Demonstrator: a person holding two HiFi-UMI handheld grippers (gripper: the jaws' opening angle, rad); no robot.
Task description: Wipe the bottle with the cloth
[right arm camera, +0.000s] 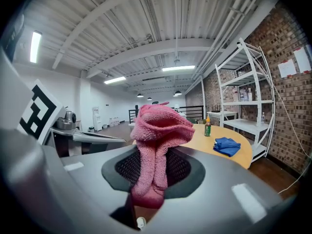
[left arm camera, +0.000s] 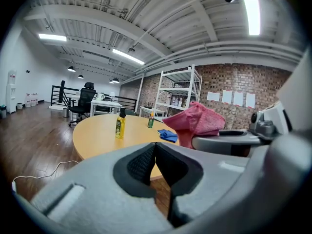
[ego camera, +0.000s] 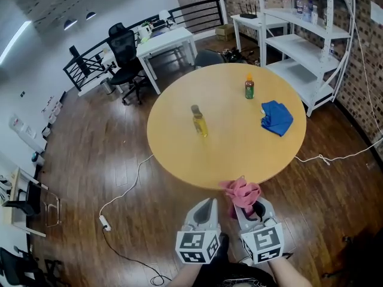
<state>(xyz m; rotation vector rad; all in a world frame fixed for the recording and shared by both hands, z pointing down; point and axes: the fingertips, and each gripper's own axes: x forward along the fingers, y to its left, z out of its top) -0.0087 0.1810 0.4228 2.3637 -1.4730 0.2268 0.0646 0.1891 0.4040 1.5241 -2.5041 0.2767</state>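
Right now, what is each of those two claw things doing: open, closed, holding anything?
Left gripper: closed, nothing between its jaws.
Right gripper: closed on the pink cloth.

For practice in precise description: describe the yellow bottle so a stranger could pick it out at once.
Find the round wooden table. Two bottles stand on it; the yellow bottle stands alone near its middle. Unlike the green bottle by the blue cloth, it has yellow contents and a dark cap.
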